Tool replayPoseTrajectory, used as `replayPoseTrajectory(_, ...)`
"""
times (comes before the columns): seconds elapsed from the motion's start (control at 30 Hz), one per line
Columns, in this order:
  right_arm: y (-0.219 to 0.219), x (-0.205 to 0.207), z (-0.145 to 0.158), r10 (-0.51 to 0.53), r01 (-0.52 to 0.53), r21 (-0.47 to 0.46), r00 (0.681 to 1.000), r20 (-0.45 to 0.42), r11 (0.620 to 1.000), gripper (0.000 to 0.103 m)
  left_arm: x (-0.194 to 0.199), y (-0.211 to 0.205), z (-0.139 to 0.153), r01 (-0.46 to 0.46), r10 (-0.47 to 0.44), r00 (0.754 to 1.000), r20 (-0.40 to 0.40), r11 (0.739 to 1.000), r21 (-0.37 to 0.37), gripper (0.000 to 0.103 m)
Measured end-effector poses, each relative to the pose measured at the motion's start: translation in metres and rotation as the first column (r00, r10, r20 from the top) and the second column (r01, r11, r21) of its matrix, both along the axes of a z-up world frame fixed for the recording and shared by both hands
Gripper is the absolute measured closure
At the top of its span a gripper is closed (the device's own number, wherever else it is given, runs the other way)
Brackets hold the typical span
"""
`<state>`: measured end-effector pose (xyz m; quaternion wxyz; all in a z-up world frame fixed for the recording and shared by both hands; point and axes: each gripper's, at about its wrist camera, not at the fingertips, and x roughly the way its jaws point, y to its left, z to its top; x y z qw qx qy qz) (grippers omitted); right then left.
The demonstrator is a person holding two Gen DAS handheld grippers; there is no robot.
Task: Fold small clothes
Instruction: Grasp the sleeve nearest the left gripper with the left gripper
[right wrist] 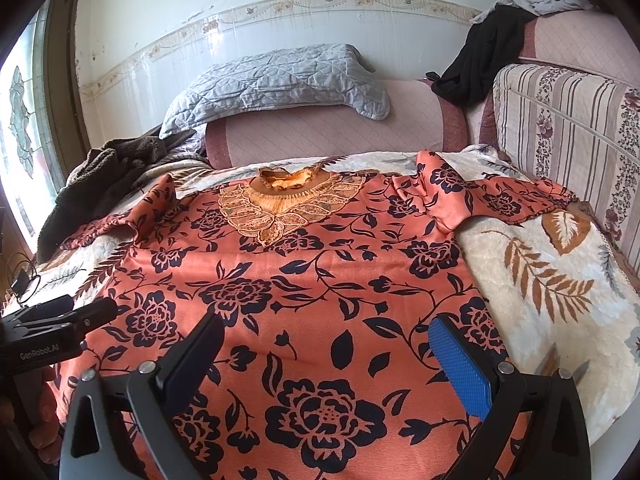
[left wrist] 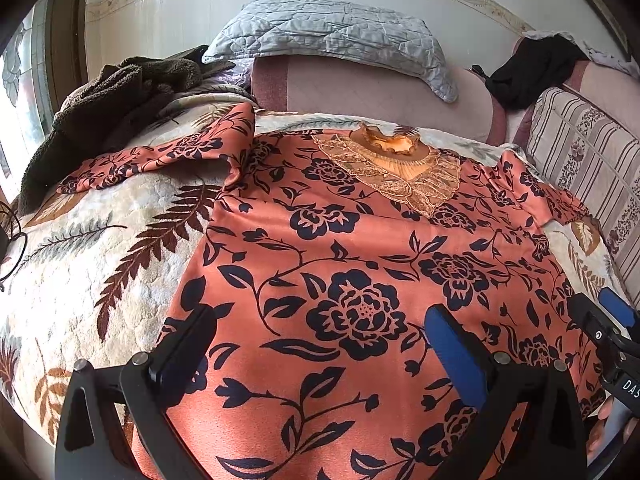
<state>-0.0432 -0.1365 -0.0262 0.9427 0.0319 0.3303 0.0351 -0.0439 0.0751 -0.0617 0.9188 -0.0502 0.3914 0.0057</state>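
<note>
An orange top with a dark floral print (left wrist: 340,264) lies spread flat on the leaf-patterned blanket (left wrist: 100,248), with its gold lace collar (left wrist: 396,168) at the far end and both sleeves out to the sides. It also shows in the right wrist view (right wrist: 304,280). My left gripper (left wrist: 320,324) is open and empty, low over the hem near its left side. My right gripper (right wrist: 324,332) is open and empty over the hem toward the right. The right gripper also shows at the right edge of the left wrist view (left wrist: 608,320), and the left gripper at the left edge of the right wrist view (right wrist: 68,316).
A brown fleece garment (left wrist: 112,96) is heaped at the far left. A grey quilted pillow (left wrist: 332,36) rests on the pink sofa back (left wrist: 360,88). A black garment (right wrist: 480,60) hangs over the sofa corner. A striped floral cushion (right wrist: 568,136) stands along the right.
</note>
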Motion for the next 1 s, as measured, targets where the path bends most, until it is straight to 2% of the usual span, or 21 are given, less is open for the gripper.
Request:
replayPoseTrajectory(0.13, -0.005, -0.001, 0.001, -0.007, 0.007, -0.001, 1.0, -0.001, 1.0, 0.0, -0.001, -0.001, 0.0, 0.004, -0.004, 1.0, 0.002, 1.0, 0.008, 0.0)
replayPoseTrajectory(0.2, -0.015, -0.002, 0.003, -0.012, 0.013, 0.032, 1.0, -0.018, 0.999, 0.0, -0.002, 0.0, 0.0, 0.001, -0.001, 1.0, 0.0, 1.0, 0.014, 0.0)
replayPoseTrajectory(0.3, -0.051, -0.001, 0.014, 0.009, 0.002, 0.223, 0.999, -0.047, 0.975, 0.0, -0.003, 0.004, -0.002, -0.007, 0.007, 1.0, -0.009, 1.0, 0.02, 0.0)
replayPoseTrajectory(0.4, -0.115, 0.015, 0.023, -0.04, 0.054, 0.442, 0.998, -0.04, 0.895, 0.0, 0.003, 0.007, -0.011, -0.02, 0.023, 0.998, -0.051, 0.999, 0.047, 0.0)
replayPoseTrajectory(0.47, -0.174, 0.036, 0.022, -0.135, 0.141, 0.575, 0.989, -0.053, 0.806, 0.0, 0.008, 0.009, -0.018, -0.027, 0.031, 0.996, -0.084, 0.998, 0.052, 0.0)
replayPoseTrajectory(0.53, -0.234, 0.066, 0.015, -0.236, 0.23, 0.648, 0.968, -0.079, 0.726, 0.0, 0.011, 0.011, -0.023, -0.032, 0.036, 0.994, -0.101, 0.999, 0.042, 0.0)
replayPoseTrajectory(0.6, -0.287, 0.099, 0.002, -0.323, 0.319, 0.675, 0.938, -0.126, 0.665, 0.002, 0.014, 0.011, -0.025, -0.036, 0.041, 0.993, -0.111, 0.998, 0.042, 0.0)
replayPoseTrajectory(0.67, -0.334, 0.136, -0.014, -0.362, 0.377, 0.703, 0.915, -0.179, 0.603, 0.013, 0.017, 0.01, -0.027, -0.034, 0.04, 0.992, -0.118, 0.998, 0.048, 0.0)
replayPoseTrajectory(0.73, -0.373, 0.17, -0.028, -0.406, 0.436, 0.702, 0.886, -0.225, 0.563, 0.021, 0.02, 0.007, -0.029, -0.026, 0.035, 0.992, -0.124, 0.997, 0.068, 0.0)
replayPoseTrajectory(0.77, -0.387, 0.186, -0.034, -0.417, 0.448, 0.707, 0.878, -0.235, 0.547, 0.024, 0.022, 0.005, -0.031, -0.022, 0.032, 0.991, -0.127, 0.997, 0.08, 0.0)
replayPoseTrajectory(0.83, -0.406, 0.218, -0.046, -0.438, 0.486, 0.684, 0.86, -0.262, 0.544, 0.024, 0.026, 0.002, -0.032, -0.014, 0.027, 0.991, -0.131, 0.995, 0.097, 0.0)
replayPoseTrajectory(0.9, -0.421, 0.237, -0.063, -0.469, 0.537, 0.681, 0.828, -0.309, 0.499, 0.024, 0.03, -0.001, -0.034, -0.01, 0.024, 0.991, -0.134, 0.994, 0.107, 0.0)
replayPoseTrajectory(0.97, -0.427, 0.251, -0.079, -0.514, 0.622, 0.611, 0.772, -0.374, 0.49, 0.027, 0.034, -0.003, -0.035, -0.003, 0.018, 0.99, -0.136, 0.993, 0.116, 0.0)
replayPoseTrajectory(1.0, -0.429, 0.253, -0.081, -0.537, 0.632, 0.611, 0.759, -0.367, 0.476, 0.027, 0.035, -0.004, -0.035, -0.001, 0.017, 0.991, -0.135, 0.993, 0.12, 0.0)
